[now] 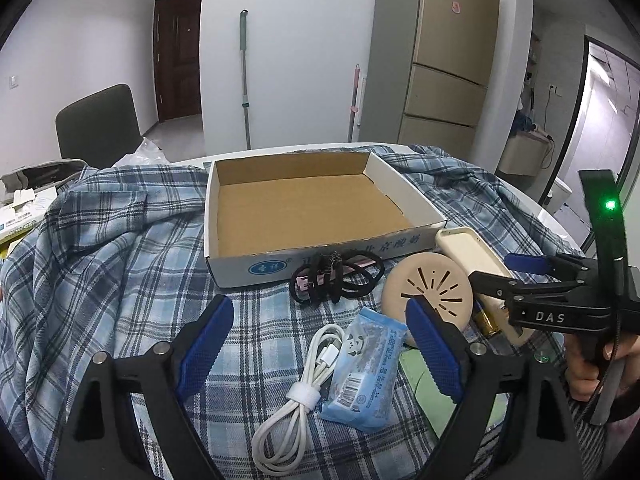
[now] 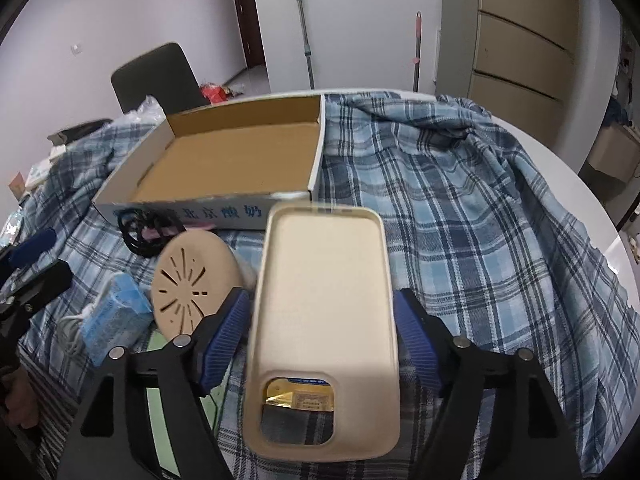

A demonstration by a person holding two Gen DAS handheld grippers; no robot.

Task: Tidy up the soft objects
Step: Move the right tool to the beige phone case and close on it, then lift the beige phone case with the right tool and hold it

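Right gripper [image 2: 322, 340] is straddling the beige phone case [image 2: 324, 320], pads seemingly touching its edges, though blur leaves the grip uncertain. Left gripper [image 1: 320, 344] is hovering open over the tissue pack [image 1: 366, 372]. Next, the case is needing a firm pinch before going into the empty cardboard box [image 2: 208, 204].

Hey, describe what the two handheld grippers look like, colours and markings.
Both grippers, left gripper and right gripper, have black angular frames, silver pivot bolts and blue textured finger pads. The left wrist view shows the right one with white "DAS" lettering, a green light and a thin cable.
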